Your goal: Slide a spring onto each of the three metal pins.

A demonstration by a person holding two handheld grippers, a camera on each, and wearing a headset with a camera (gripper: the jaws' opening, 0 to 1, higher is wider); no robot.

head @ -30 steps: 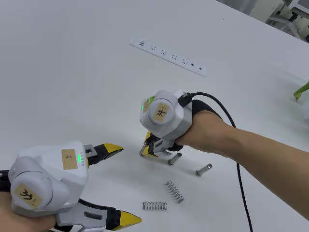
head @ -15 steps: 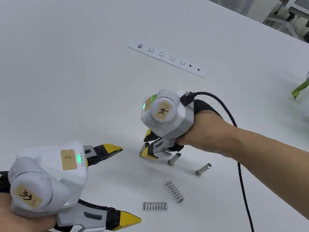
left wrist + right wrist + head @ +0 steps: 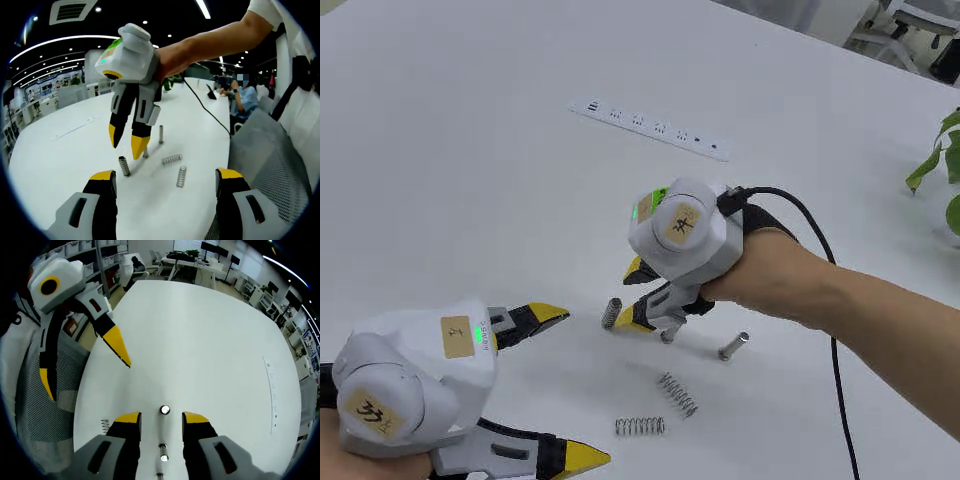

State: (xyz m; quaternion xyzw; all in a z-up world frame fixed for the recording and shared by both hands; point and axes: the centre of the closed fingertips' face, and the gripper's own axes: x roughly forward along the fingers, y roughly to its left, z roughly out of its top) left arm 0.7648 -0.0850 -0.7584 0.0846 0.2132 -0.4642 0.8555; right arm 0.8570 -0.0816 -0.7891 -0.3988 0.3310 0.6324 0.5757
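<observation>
My right gripper (image 3: 632, 295) hovers over the white table (image 3: 470, 180), open, with nothing between its yellow tips. Just left of its lower tip stands a short metal pin wearing a spring (image 3: 611, 312), also seen as the pin with a spring (image 3: 123, 166) and, from above, as the pin's round top (image 3: 164, 410). A bare pin (image 3: 667, 335) stands under the right gripper and another bare pin (image 3: 733, 345) to its right. Two loose springs (image 3: 677, 393) (image 3: 640, 426) lie nearer me. My left gripper (image 3: 565, 385) waits wide open at the lower left, holding nothing.
A white power strip (image 3: 650, 127) lies farther back on the table. A black cable (image 3: 825, 300) trails from the right gripper along the person's forearm. Green plant leaves (image 3: 940, 160) reach in at the right edge.
The right gripper's jaws, shut low at the table before, have opened and lifted slightly. The pin with its spring now stands free beside them. The left gripper has stayed put.
</observation>
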